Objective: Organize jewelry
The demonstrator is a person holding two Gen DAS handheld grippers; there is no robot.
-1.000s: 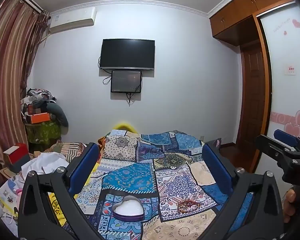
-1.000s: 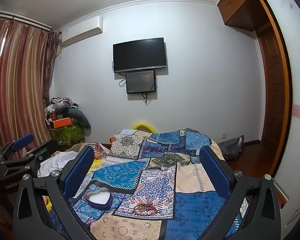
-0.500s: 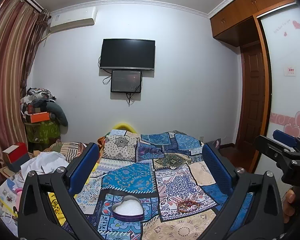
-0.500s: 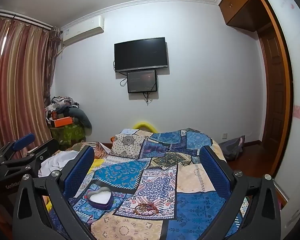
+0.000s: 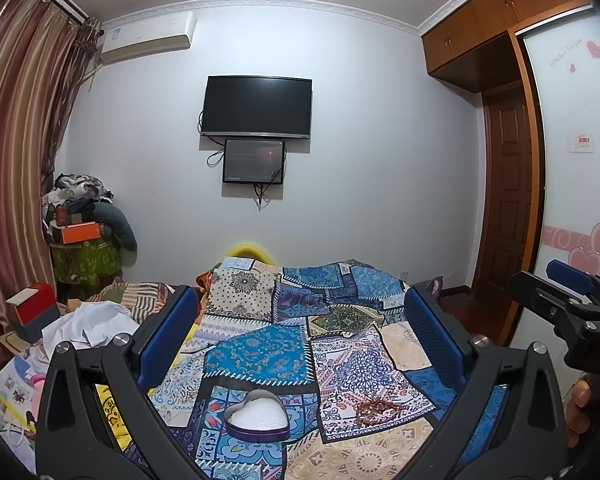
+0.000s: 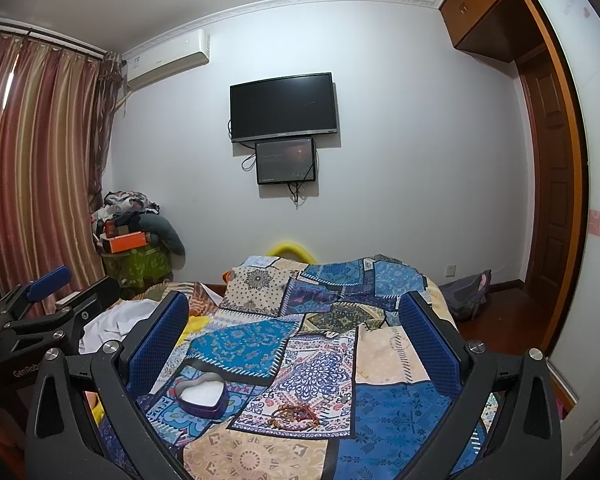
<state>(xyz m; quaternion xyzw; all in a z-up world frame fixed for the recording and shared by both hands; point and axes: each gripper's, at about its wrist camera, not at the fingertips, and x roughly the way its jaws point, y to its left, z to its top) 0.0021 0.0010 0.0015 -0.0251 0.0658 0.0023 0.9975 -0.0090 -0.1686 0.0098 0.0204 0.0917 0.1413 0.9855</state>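
Bedroom scene, seen along both wrist cameras. Left hand-held gripper is released: its blue pads stand wide apart over the bed and grasp nothing. Right hand-held gripper is likewise released, pads spread wide and empty, raised above the patchwork quilt. Each hand-held gripper appears at the edge of the other's view, the right one at the far right of the left camera, with fingertips of the person's hand below it.

Box, heart-shaped, purple-walled, open and lined in white, lies on the quilt below and between the left pads, nearer the left one; from the right camera the box sits just inside the left pad. Beads, a small reddish-brown tangle, lie on the quilt to the right of the box, near it but apart; from the right camera the beads rest low between the pads, left of centre.

Beyond the pads, on the far wall, hang a TV and a smaller screen. Curtains lie to the left, a door to the right.
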